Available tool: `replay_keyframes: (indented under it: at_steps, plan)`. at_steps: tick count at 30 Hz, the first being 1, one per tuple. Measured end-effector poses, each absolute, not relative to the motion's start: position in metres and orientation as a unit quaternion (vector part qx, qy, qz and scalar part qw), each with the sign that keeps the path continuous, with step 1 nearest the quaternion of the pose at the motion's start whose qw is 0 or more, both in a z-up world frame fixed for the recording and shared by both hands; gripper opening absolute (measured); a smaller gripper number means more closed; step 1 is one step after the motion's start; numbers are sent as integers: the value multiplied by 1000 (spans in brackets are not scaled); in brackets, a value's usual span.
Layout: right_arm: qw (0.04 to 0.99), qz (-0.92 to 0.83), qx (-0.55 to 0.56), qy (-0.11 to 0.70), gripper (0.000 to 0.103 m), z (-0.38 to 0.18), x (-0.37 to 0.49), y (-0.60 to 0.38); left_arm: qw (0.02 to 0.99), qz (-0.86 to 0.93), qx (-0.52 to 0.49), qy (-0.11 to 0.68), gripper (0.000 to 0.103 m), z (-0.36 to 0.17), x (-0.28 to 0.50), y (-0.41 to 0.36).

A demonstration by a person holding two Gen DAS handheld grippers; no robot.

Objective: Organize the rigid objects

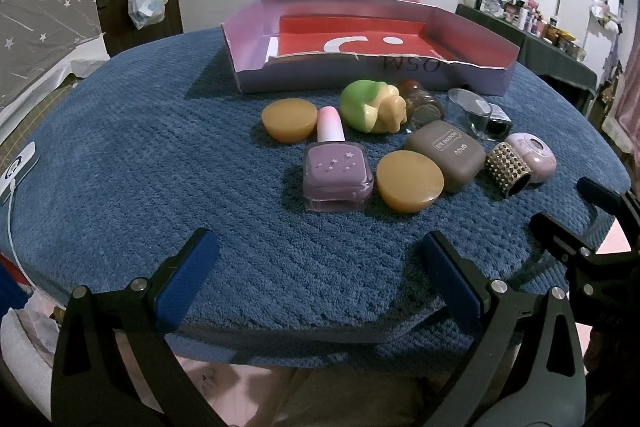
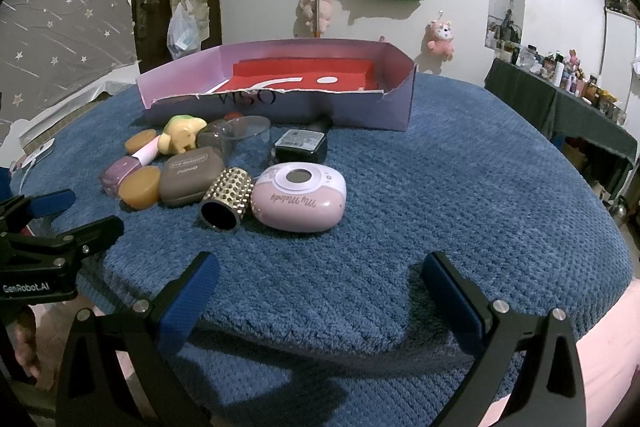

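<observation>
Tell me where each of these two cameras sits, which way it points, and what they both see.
Left wrist: low at the table's near edge, facing the cardboard tray, with the nail polish bottle nearest; left gripper open in front, right gripper at the right edge.
Right wrist: further right, same heading, nearest the pink case; right gripper open, left gripper at the left edge.
Shared: tray, object cluster, blue mat.
</observation>
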State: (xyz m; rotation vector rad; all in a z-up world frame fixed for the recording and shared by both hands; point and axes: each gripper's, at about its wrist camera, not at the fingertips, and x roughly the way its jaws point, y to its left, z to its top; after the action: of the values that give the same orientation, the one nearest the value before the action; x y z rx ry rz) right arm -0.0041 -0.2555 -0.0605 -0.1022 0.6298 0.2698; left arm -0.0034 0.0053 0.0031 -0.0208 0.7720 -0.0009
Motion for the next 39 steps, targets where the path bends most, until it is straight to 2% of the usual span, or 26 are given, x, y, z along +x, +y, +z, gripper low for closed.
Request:
replay_keyframes:
  at_steps: [39]
  plan:
    - [941, 134, -50, 306, 103, -58, -5, -257, 926, 0, -9, 378, 103, 2, -5, 6]
